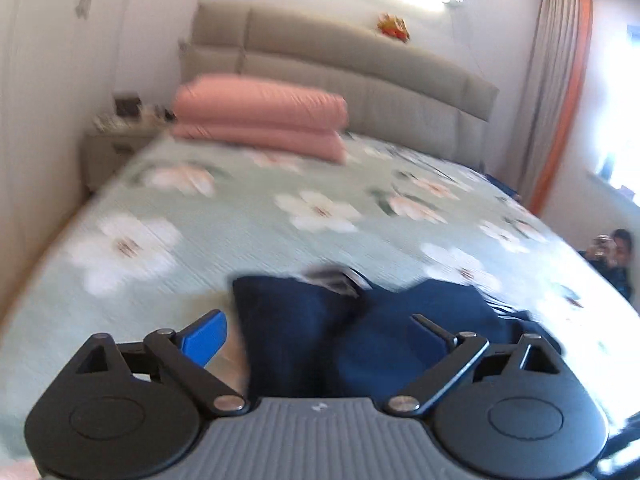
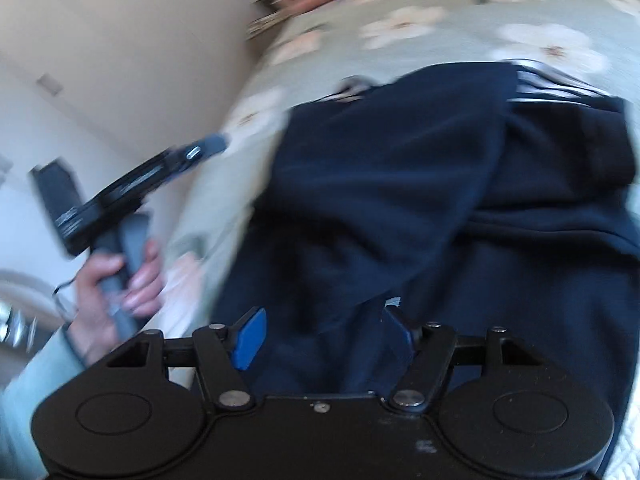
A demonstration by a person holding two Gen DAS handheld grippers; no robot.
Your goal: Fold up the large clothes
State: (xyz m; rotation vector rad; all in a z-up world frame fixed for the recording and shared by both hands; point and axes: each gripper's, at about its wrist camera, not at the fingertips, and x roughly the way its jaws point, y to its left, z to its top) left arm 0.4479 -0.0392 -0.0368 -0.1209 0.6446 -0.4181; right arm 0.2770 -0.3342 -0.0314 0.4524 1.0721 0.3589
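A dark navy garment (image 1: pixel 288 320) lies bunched on the bed, its folds heaped over each other. In the right wrist view the same garment (image 2: pixel 400 184) fills the middle, with white stripes (image 2: pixel 560 84) along its far edge. My left gripper (image 1: pixel 316 336) hovers over the garment's near-left part, jaws wide and nothing pinched. From the right wrist it shows at the left as a gripper (image 2: pixel 208 146) held by a hand (image 2: pixel 120 280). My right gripper (image 2: pixel 325 338) is open low over the garment; cloth lies between its blue pads (image 2: pixel 250 338) without being pressed.
The bed has a pale green floral cover (image 1: pixel 240 216). Folded pink quilts (image 1: pixel 260 116) lie by the beige headboard (image 1: pixel 360 60). A nightstand (image 1: pixel 116 140) stands at the left, a curtain (image 1: pixel 560 92) at the right. A person (image 1: pixel 616 252) crouches past the bed's right edge.
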